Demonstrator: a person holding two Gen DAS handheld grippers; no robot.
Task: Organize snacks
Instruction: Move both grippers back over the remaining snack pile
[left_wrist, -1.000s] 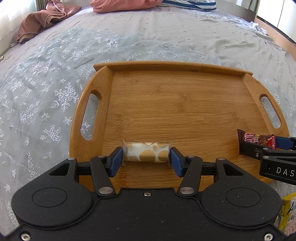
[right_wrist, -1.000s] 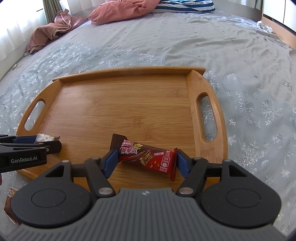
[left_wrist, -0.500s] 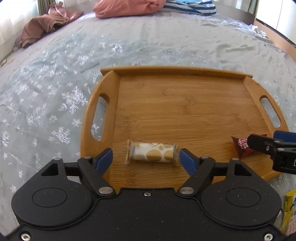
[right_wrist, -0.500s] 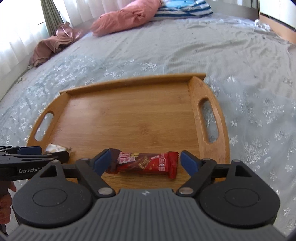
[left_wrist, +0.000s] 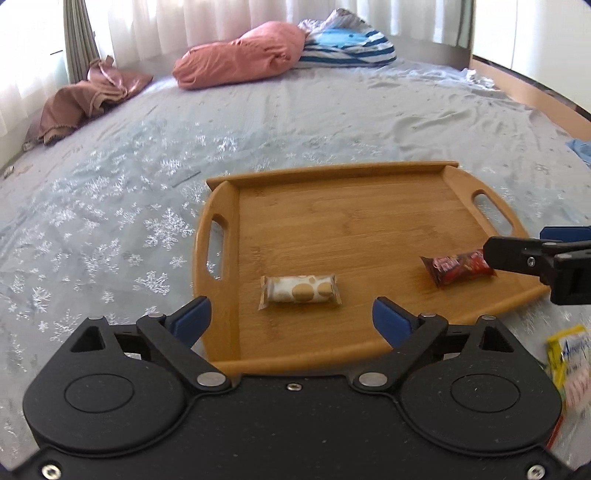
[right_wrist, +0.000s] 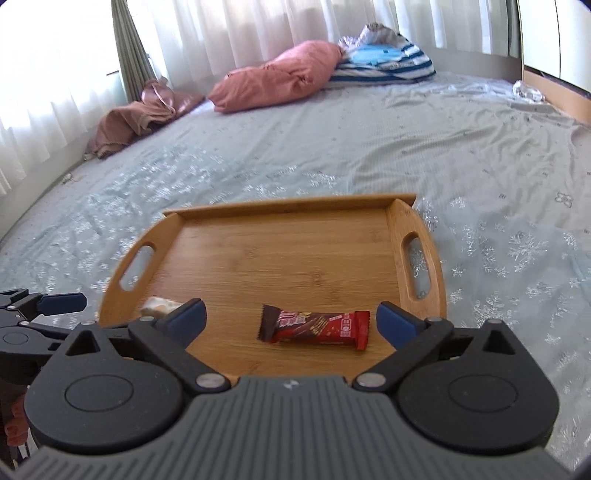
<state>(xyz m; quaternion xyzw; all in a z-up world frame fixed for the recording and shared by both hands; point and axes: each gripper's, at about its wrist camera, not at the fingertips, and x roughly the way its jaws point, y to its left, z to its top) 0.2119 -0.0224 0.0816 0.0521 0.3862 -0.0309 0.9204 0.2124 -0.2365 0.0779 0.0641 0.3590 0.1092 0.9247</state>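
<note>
Tray as landmark, lying flat on the bedspread.

- Your left gripper is hanging just off the tray's near rim, jaws spread wide, gripping nothing. The biscuit pack is lying flat on the tray's near left part, between the lines of the two fingers but touching neither. Judgement: placed there so it stays parallel to the near rim and leaves the far half free.
- Your right gripper is likewise standing wide apart and empty, at the tray's near right. The chocolate bar is resting flat on the tray's near right part, inside the right handle, lengthwise along the near rim.
- The two snacks are sitting well apart, roughly in one row. Judgement: you are building a front row, so later items can fill in between or behind.
- Off the tray, past its near right corner, a yellow packet is showing on the bedspread, blurred; print unreadable. Probably the next candidate.
- Both jaw sets are sitting wider than either snack, so backing out should not drag them. Judgement only.
</note>
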